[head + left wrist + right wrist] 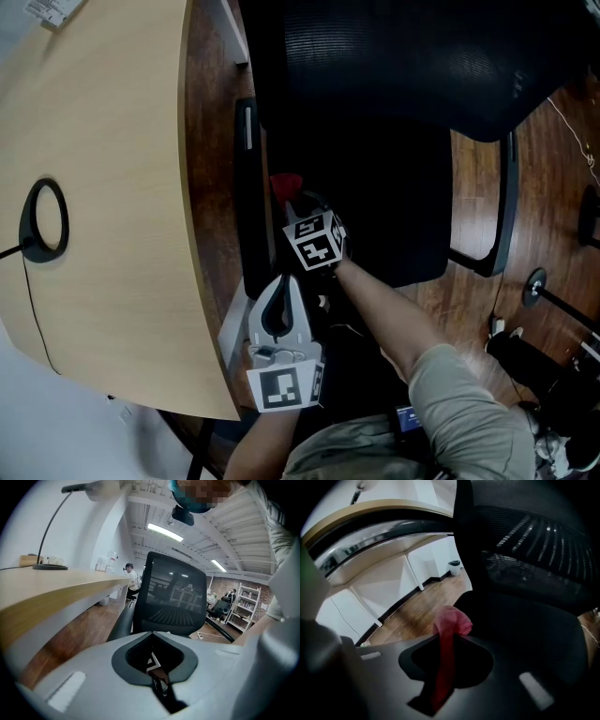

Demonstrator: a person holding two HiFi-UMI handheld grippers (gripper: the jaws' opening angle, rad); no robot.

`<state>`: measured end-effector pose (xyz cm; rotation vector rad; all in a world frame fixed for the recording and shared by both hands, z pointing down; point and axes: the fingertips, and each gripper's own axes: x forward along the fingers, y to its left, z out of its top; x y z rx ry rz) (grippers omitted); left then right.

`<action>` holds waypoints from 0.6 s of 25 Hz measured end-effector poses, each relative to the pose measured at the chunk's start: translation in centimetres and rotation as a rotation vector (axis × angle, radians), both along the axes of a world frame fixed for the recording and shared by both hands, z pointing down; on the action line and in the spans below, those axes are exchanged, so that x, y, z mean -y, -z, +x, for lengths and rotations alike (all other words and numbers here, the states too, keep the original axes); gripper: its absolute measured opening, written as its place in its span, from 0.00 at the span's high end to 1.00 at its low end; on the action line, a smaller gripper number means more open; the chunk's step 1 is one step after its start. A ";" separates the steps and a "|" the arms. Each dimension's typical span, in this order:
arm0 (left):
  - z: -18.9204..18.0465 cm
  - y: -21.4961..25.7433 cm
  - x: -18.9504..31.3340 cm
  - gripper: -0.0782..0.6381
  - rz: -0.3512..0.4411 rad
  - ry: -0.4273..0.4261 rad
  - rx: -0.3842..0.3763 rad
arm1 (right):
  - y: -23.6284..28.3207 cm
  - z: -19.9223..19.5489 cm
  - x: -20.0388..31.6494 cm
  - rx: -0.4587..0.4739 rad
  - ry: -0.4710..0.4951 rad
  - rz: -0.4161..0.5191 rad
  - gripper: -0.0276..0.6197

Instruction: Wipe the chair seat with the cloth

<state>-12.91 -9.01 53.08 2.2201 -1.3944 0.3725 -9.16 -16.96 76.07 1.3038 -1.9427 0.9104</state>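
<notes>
Over the chair seat [394, 197], left edge: wiping seems barely begun.
Left gripper [283, 281], jaws together and empty, hangs off the seat's near left corner; right gripper [294, 200] pinches the red cloth [286, 183] at the seat's left edge. Nearly all the seat looks unwiped, and darkness hides whether the cloth touches it.

light: ceiling strips [164, 532] bright | right gripper view: dim | edges: fisheye, black vignette

We find the chair seat [394, 206] open from above — the backrest [403, 56] walls its far side, the left armrest [248, 197] and right armrest [507, 206] flank it, and the table [112, 187] crowds its left.
</notes>
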 end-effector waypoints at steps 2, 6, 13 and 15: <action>0.8 -0.2 -0.1 0.88 -0.006 -0.023 0.000 | 0.0 1.7 0.0 -0.014 -0.031 -0.001 0.86; 4.0 -0.3 -0.1 0.88 -0.011 -0.092 -0.008 | 0.5 6.6 0.0 -0.046 -0.109 0.003 0.86; 11.4 -0.9 -0.8 0.88 -0.026 -0.216 -0.028 | 0.7 19.5 -1.5 -0.122 -0.291 0.002 0.86; 13.3 -1.2 -0.9 0.88 -0.030 -0.237 -0.029 | 0.5 23.2 -2.2 -0.146 -0.338 -0.005 0.86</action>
